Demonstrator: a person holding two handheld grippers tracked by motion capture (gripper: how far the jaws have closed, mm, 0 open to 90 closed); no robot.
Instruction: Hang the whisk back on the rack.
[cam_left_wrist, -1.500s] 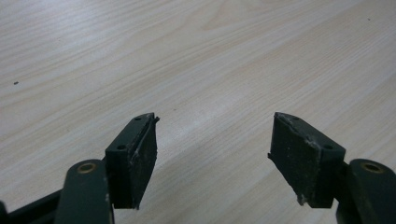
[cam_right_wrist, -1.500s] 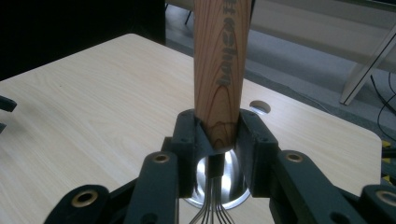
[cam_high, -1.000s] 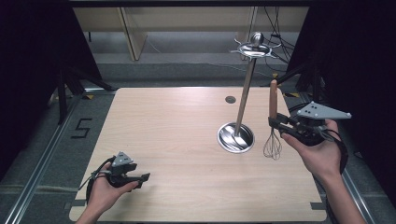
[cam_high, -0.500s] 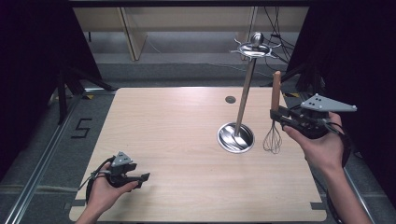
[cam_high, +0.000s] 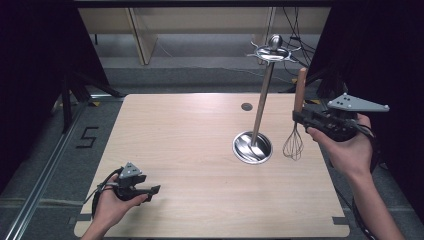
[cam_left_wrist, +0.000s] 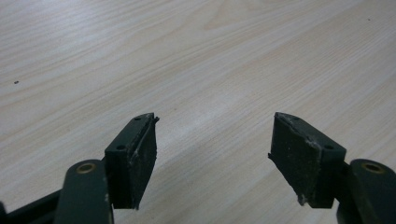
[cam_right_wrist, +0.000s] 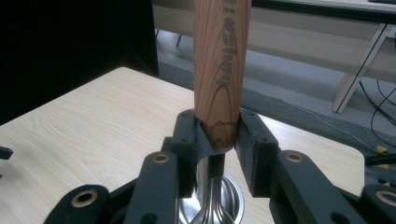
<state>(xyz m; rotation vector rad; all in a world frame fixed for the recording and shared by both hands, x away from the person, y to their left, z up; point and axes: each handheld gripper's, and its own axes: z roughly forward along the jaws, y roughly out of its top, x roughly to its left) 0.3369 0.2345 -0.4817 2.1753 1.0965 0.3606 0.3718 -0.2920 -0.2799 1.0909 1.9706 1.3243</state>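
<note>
Wooden handle pinched between its jaws, the right gripper (cam_high: 302, 118) holds a whisk (cam_high: 296, 125) upright above the table's (cam_high: 190, 145) right edge, wire end down, just beside the metal stand's (cam_high: 254, 146) round base. The left gripper (cam_high: 150, 190) rests spread apart, holding nothing, near the front left corner.

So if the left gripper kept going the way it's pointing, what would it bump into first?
Probably just the bare table. The left gripper is open and empty, and the left gripper view has wood ahead of its jaws. Depth is hard to judge, though.
</note>
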